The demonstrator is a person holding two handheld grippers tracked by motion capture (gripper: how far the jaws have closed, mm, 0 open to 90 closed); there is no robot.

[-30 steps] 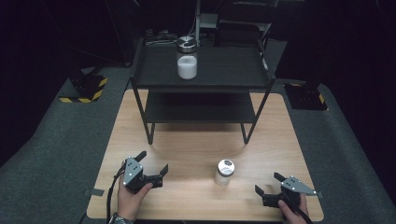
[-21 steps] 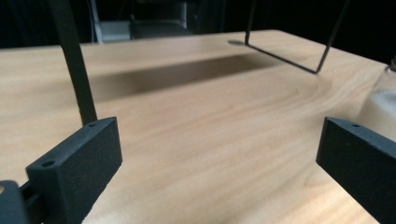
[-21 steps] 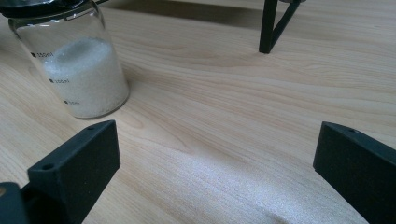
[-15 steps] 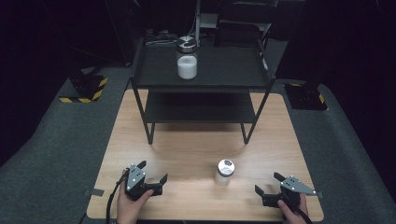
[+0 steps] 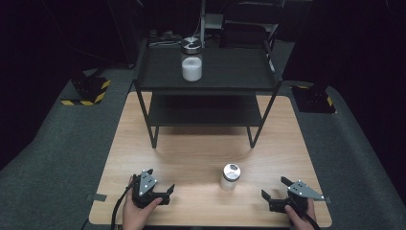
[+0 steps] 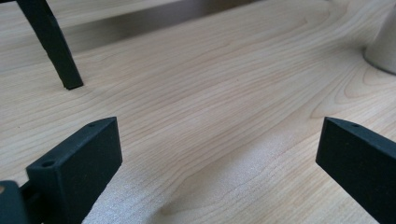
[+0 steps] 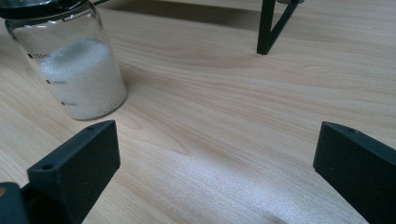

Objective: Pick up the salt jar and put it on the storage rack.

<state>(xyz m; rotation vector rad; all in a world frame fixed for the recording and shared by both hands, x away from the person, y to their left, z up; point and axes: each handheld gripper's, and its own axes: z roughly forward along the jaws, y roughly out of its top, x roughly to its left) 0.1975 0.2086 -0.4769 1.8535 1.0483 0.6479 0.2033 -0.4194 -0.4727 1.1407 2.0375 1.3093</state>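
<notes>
Pulled back toward the near edge over the last second, the left hand-held gripper (image 5: 165, 192) is seen low on the tabletop (image 5: 201, 153), its jaws spread wide with nothing between them. Opposite, the right hand-held gripper (image 5: 273, 196) is held where it was, likewise wide open and empty, its jaws resting just above the wood.

Between the two, nearer the right one, a small glass jar (image 5: 230, 177) with a metal lid is stood upright on the tabletop. In the right gripper view it is shown to be roughly half filled with white granules (image 7: 81, 79), with printed level marks on the glass. The jar is light and narrow, so a sideways knock from either open jaw is judged likely to tip or slide it; a pinch taken too high, on the lid, could let the glass slip.

Farther back, a black two-tier shelf (image 5: 225, 79) is set on the tabletop. On its top level a second, taller jar (image 5: 191, 60) is stood, also part filled with white granules. A reach to it is judged to risk clipping the shelf frame.
</notes>
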